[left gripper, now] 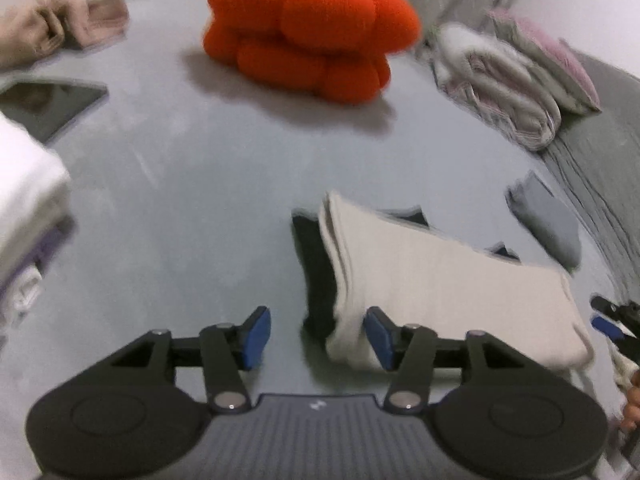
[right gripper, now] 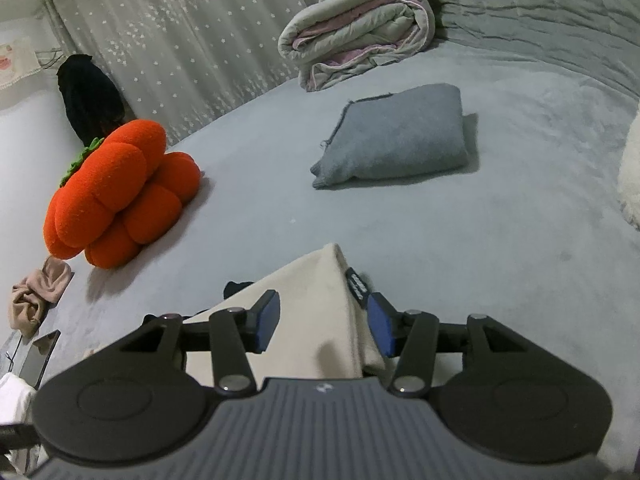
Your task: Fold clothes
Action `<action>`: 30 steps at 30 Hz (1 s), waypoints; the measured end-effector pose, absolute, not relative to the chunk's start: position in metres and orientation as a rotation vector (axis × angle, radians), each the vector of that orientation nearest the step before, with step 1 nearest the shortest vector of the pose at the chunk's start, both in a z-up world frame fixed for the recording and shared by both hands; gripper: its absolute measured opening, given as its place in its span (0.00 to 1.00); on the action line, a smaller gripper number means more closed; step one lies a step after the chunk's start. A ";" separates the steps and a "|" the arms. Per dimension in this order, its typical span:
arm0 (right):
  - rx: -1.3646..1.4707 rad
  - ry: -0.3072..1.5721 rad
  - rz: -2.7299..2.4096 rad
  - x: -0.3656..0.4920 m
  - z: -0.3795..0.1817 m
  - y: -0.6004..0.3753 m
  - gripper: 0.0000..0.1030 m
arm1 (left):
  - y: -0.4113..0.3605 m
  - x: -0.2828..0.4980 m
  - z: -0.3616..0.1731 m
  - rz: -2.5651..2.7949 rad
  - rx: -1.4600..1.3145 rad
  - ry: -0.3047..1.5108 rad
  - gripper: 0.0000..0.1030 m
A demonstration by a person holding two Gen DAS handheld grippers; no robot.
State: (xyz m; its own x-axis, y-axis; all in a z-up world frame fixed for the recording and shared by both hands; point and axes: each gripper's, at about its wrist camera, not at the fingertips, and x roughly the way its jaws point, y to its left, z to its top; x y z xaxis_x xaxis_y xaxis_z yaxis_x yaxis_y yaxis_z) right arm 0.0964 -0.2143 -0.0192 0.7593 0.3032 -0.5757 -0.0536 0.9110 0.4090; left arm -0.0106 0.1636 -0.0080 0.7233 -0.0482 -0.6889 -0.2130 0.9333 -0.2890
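Note:
A folded cream garment lies on the grey bed on top of a dark garment that sticks out at its left. My left gripper is open at the cream garment's near left corner, its right pad against the cloth edge. In the right wrist view the cream garment runs up between the wide-open fingers of my right gripper, with a dark label at its right edge. Nothing is pinched.
A folded grey garment lies further out on the bed. An orange pumpkin plush, a rolled quilt, a crumpled beige cloth, a dark tablet and a white folded stack ring the work area.

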 end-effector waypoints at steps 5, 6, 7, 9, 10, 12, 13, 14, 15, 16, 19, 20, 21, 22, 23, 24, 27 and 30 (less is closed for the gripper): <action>0.362 0.688 0.215 0.100 -0.022 -0.196 0.57 | 0.136 0.002 -0.002 0.087 -0.329 0.657 0.58; 0.358 0.688 0.218 0.101 -0.022 -0.192 0.57 | 0.130 0.006 -0.003 0.074 -0.333 0.647 0.61; 0.343 0.687 0.221 0.101 -0.023 -0.187 0.57 | 0.125 0.011 -0.005 0.064 -0.333 0.642 0.64; 0.300 0.682 0.226 0.101 -0.026 -0.173 0.58 | 0.111 0.020 -0.008 0.060 -0.297 0.640 0.70; 0.278 0.679 0.231 0.101 -0.027 -0.167 0.59 | 0.104 0.024 -0.010 0.060 -0.267 0.640 0.71; 0.230 0.673 0.246 0.099 -0.030 -0.155 0.60 | 0.092 0.029 -0.012 0.056 -0.208 0.633 0.73; 0.202 0.670 0.256 0.098 -0.031 -0.148 0.60 | 0.088 0.030 -0.015 0.055 -0.181 0.628 0.73; 0.172 0.667 0.266 0.097 -0.034 -0.143 0.62 | 0.084 0.032 -0.017 0.054 -0.154 0.622 0.73; 0.142 0.662 0.274 0.096 -0.036 -0.138 0.64 | 0.082 0.032 -0.019 0.058 -0.127 0.622 0.74; 0.108 0.658 0.282 0.095 -0.039 -0.134 0.65 | 0.081 0.033 -0.022 0.065 -0.101 0.625 0.74; 0.014 0.650 0.297 0.095 -0.051 -0.127 0.71 | 0.079 0.034 -0.031 0.085 -0.020 0.632 0.75; -0.008 0.645 0.298 0.094 -0.054 -0.126 0.72 | 0.078 0.035 -0.034 0.091 0.007 0.634 0.75; -0.024 0.639 0.301 0.093 -0.056 -0.126 0.74 | 0.079 0.035 -0.037 0.105 0.030 0.643 0.76; -0.036 0.631 0.306 0.093 -0.058 -0.128 0.75 | 0.082 0.035 -0.039 0.118 0.042 0.654 0.76; -0.042 0.625 0.312 0.093 -0.058 -0.130 0.75 | 0.087 0.034 -0.040 0.124 0.039 0.664 0.77; -0.044 0.623 0.318 0.093 -0.058 -0.133 0.75 | 0.094 0.034 -0.041 0.129 0.015 0.677 0.80; -0.050 0.616 0.322 0.090 -0.058 -0.142 0.75 | 0.122 0.031 -0.045 0.120 -0.128 0.716 0.83; -0.055 0.608 0.318 0.087 -0.056 -0.153 0.75 | 0.149 0.026 -0.045 0.088 -0.288 0.738 0.83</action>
State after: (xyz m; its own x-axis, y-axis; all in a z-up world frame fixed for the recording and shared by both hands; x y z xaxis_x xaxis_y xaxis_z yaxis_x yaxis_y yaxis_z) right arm 0.0867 -0.1528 -0.0557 0.7737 0.2775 -0.5695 -0.3095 0.9499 0.0423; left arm 0.0260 0.1487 -0.0455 0.7383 -0.0221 -0.6741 -0.1797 0.9569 -0.2281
